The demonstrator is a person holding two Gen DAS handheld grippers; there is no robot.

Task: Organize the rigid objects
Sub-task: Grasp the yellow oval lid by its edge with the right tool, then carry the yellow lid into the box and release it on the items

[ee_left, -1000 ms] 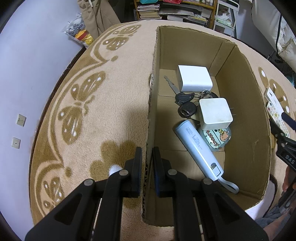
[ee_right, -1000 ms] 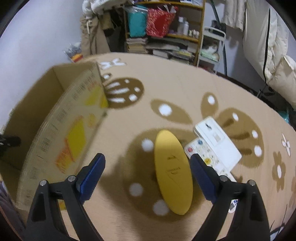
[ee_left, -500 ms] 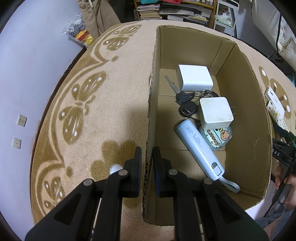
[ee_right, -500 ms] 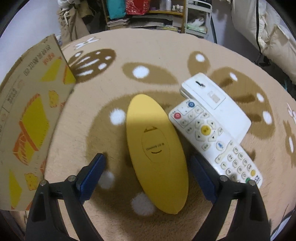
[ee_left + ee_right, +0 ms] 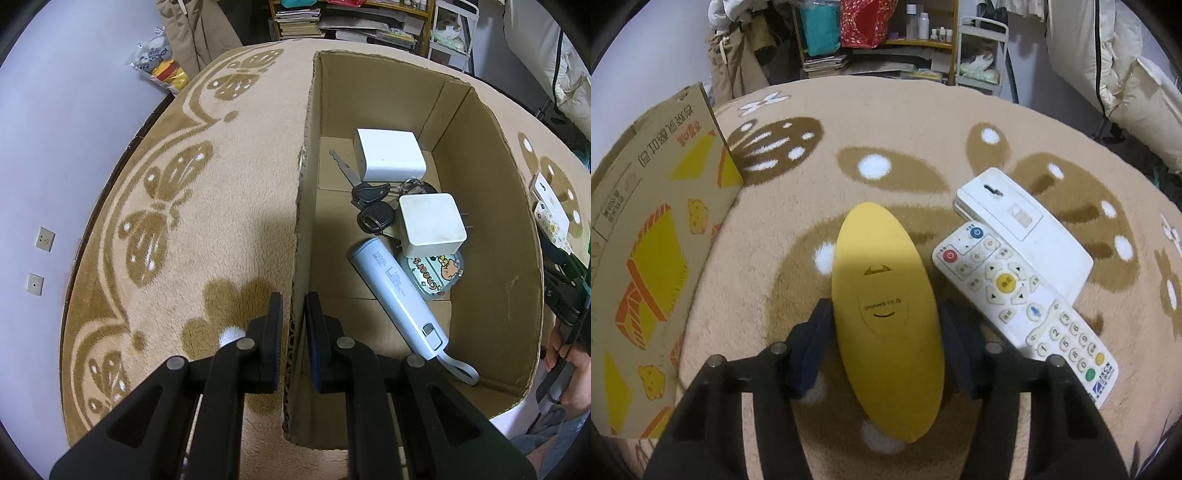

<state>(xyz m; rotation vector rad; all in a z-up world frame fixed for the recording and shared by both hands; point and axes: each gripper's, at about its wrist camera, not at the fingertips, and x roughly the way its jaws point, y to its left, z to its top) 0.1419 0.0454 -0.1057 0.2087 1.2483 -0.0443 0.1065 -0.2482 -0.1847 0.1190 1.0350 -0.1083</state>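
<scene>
right gripper: right gripper down at the rug, jaws spread to either side of the yellow oval case; the pads sit close against its flanks, but whether they touch it cannot be told.
left gripper: left gripper clamped onto the near left wall of the cardboard box, one finger outside, one inside.
open room: bare rug lies ahead of the yellow case; to its left the printed outer side of the box stands near, and just beside its right edge lies a white remote.
edges: the remote overlaps a flat white device lying behind it; box walls stand upright, top open.
surface: beige rug with brown butterfly and flower shapes, round-edged against dark floor.
room: pale wall at left, crowded shelves and hanging clothes at the back, light bedding at far right.
box contents: nearest, a pale blue power bank with a loop strap; beside it a cartoon-printed pouch; then a white charger, black keys, and a white block farthest.
</scene>
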